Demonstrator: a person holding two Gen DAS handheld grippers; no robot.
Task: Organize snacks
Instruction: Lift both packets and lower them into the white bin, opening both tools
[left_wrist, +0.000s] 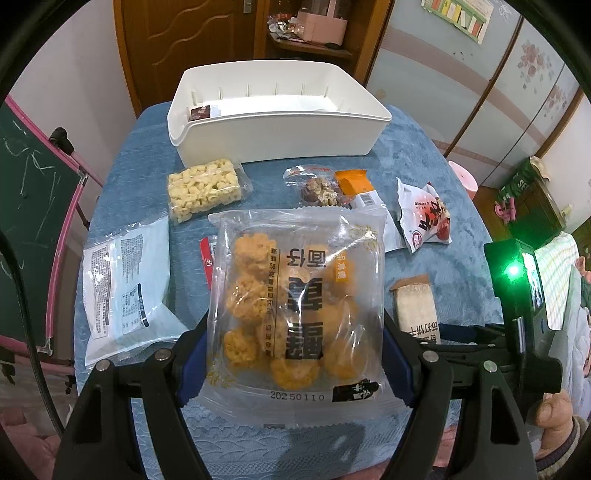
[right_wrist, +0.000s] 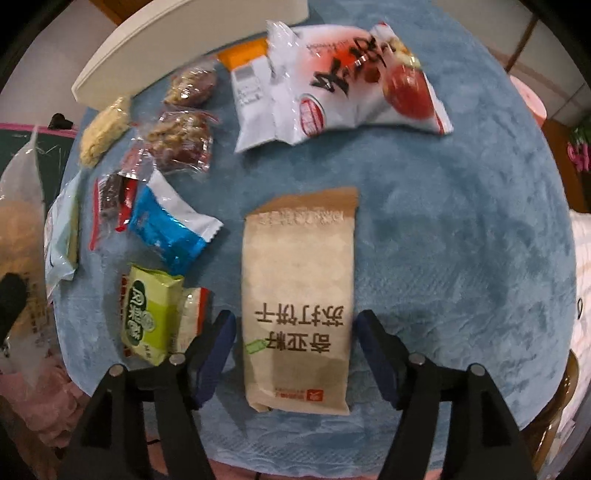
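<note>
My left gripper (left_wrist: 295, 354) is shut on a clear bag of golden puffed balls (left_wrist: 295, 302) and holds it above the blue cloth, short of the white bin (left_wrist: 277, 136). The bin holds one small dark packet (left_wrist: 199, 112). My right gripper (right_wrist: 295, 350) is open, its fingers on either side of a beige cracker packet (right_wrist: 299, 295) that lies flat on the cloth. That packet also shows in the left wrist view (left_wrist: 415, 306).
Loose snacks lie on the blue cloth (right_wrist: 461, 221): a red-and-white bag (right_wrist: 354, 74), nut packets (right_wrist: 181, 136), a blue packet (right_wrist: 170, 225), a green packet (right_wrist: 151, 314), a yellow puffed bar (left_wrist: 205, 188), a white flat bag (left_wrist: 122, 280). A chalkboard easel (left_wrist: 33, 206) stands left.
</note>
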